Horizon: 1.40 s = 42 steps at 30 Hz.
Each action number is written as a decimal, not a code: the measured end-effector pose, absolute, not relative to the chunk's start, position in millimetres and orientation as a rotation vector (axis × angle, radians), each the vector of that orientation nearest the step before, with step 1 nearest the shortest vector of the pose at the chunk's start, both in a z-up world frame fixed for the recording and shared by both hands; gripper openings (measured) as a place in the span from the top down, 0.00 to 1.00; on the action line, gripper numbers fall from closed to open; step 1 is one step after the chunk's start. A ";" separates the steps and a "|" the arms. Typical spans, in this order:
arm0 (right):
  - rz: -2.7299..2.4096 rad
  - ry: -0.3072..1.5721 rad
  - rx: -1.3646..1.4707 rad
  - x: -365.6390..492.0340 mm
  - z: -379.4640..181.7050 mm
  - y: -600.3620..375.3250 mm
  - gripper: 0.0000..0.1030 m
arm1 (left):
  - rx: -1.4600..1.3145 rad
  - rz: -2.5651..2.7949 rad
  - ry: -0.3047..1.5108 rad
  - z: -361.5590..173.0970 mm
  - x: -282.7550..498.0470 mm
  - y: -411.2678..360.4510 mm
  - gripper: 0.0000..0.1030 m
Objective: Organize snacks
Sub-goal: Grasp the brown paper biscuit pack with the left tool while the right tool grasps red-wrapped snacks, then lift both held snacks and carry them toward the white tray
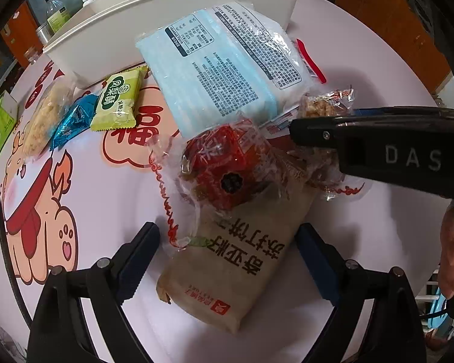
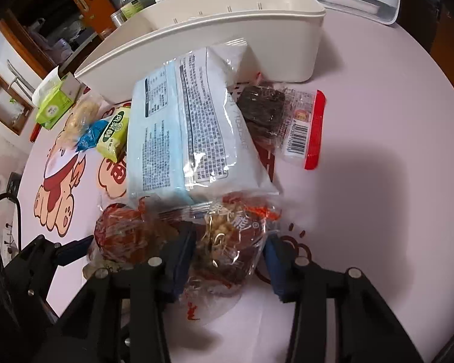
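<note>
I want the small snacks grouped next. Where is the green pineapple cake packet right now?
The green pineapple cake packet lies left of centre in both views, on the table in front of the cream bin, between the blue foil snack and the large blue-white bag.

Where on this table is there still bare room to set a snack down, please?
The widest bare patch lies right of the red-edged packet, running toward the table edge. A smaller one sits between the dog print and the brown cracker pack. It is crowded from the cream bin down through the blue-and-white bag to both jaws.
</note>
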State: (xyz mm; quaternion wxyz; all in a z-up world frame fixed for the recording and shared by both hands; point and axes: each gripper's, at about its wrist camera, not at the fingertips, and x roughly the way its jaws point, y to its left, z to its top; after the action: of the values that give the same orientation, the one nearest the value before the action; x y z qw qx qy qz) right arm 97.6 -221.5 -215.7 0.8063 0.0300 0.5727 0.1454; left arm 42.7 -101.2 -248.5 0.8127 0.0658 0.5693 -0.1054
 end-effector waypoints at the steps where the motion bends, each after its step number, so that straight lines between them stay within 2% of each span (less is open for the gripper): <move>1: 0.309 1.227 0.068 97.7 -215.7 -223.1 0.57 | 0.139 -0.224 1.217 -249.6 43.7 -102.4 0.12; 3: 0.300 1.230 0.069 96.7 -215.5 -227.4 0.57 | 0.137 -0.222 1.215 -247.3 43.7 -103.0 0.13; 5: 0.276 1.229 0.046 93.9 -214.9 -231.5 0.57 | 0.139 -0.230 1.205 -245.5 42.1 -103.8 0.23; 8: 0.263 1.231 0.030 89.8 -214.7 -238.9 0.57 | 0.147 -0.242 1.201 -242.7 38.0 -106.8 0.30; 13: 0.256 1.240 0.027 85.5 -213.7 -245.2 0.57 | 0.143 -0.251 1.202 -238.2 32.1 -109.6 0.38; 22: 0.278 1.211 0.000 79.3 -199.8 -243.8 0.57 | 0.123 -0.270 1.204 -224.9 18.0 -95.4 0.42; 37: 0.334 1.127 -0.010 74.7 -162.0 -230.8 0.57 | 0.048 -0.258 1.074 -156.4 11.3 -74.2 0.50; 38: 0.337 1.119 -0.010 74.8 -158.5 -230.3 0.57 | 0.040 -0.266 1.060 -151.6 11.7 -74.8 0.94; 39: 0.338 1.112 -0.009 75.2 -155.8 -229.8 0.57 | 0.031 -0.276 1.057 -147.0 15.6 -74.5 0.98; 42: 0.339 1.093 -0.008 76.4 -149.5 -228.5 0.57 | 0.022 -0.264 1.028 -136.4 24.4 -70.9 0.96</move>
State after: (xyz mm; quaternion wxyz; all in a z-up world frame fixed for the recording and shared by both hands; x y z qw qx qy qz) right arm 76.4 -228.5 -149.5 0.8406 -0.0036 0.5173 0.1605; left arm 24.4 -70.9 -136.4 0.8625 0.0104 0.4901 -0.1259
